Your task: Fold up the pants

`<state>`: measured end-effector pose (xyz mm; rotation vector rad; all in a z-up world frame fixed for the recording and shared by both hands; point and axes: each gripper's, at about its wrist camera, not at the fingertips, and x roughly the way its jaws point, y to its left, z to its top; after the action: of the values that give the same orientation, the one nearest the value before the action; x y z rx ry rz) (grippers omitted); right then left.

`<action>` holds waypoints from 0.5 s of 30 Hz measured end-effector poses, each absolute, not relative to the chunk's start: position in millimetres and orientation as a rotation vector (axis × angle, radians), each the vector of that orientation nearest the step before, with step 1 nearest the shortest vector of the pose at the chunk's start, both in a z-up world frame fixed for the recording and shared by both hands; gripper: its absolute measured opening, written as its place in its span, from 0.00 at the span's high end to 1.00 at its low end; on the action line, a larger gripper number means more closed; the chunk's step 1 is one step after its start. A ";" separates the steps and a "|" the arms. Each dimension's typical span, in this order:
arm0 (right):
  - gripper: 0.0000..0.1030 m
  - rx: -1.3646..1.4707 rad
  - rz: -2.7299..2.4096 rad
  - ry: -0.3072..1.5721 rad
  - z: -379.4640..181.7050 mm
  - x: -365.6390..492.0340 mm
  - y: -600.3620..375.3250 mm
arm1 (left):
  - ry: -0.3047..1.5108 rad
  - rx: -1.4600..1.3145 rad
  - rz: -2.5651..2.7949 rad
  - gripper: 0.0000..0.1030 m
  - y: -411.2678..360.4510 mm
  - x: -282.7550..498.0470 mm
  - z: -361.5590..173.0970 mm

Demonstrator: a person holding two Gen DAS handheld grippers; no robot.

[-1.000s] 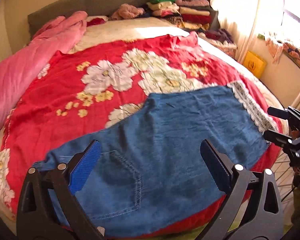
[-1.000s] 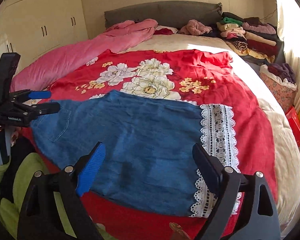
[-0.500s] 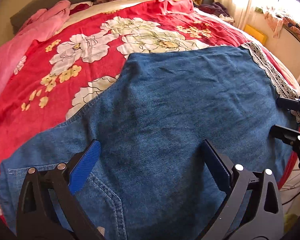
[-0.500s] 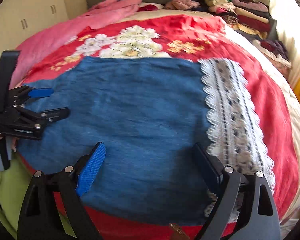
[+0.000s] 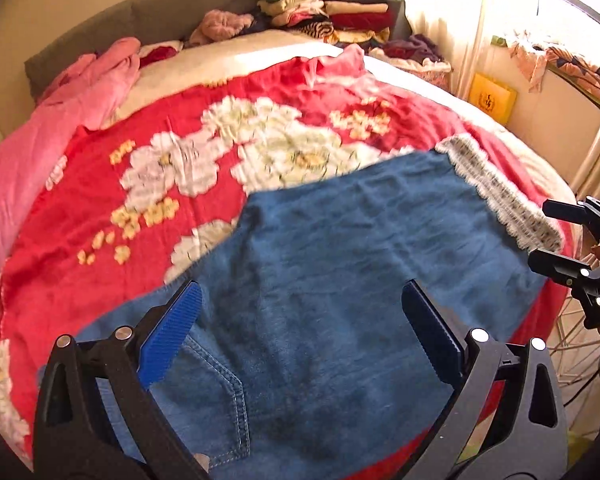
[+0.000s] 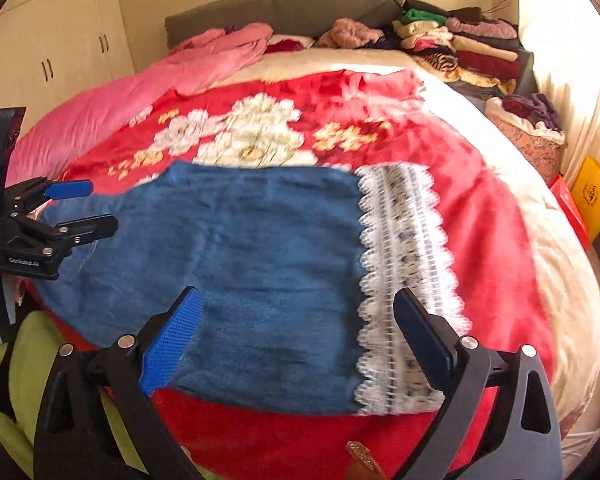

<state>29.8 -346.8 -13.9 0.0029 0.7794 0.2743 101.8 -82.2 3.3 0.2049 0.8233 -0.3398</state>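
Observation:
Blue denim pants with a white lace hem lie flat on a red floral blanket, waist to the left, hem to the right. My left gripper is open and empty, above the waist end with its back pocket. It also shows in the right wrist view. My right gripper is open and empty, above the near edge by the lace hem. It also shows in the left wrist view.
A pink quilt lies along the bed's left side. Stacked folded clothes sit by the grey headboard. A yellow box and a curtained window stand to the right. White cupboards stand on the left.
Both grippers have pulled back and up from close over the pants to a higher, wider view. Both stay open. The pants lie as before.

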 end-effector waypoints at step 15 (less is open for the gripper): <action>0.04 0.068 0.156 0.576 56.3 -16.8 -421.4 | 0.743 0.240 -0.380 0.08 -125.4 92.0 66.3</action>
<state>-16.8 -421.4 56.3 0.0685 0.5764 0.1559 92.0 -125.4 66.3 0.2402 0.7434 -0.3802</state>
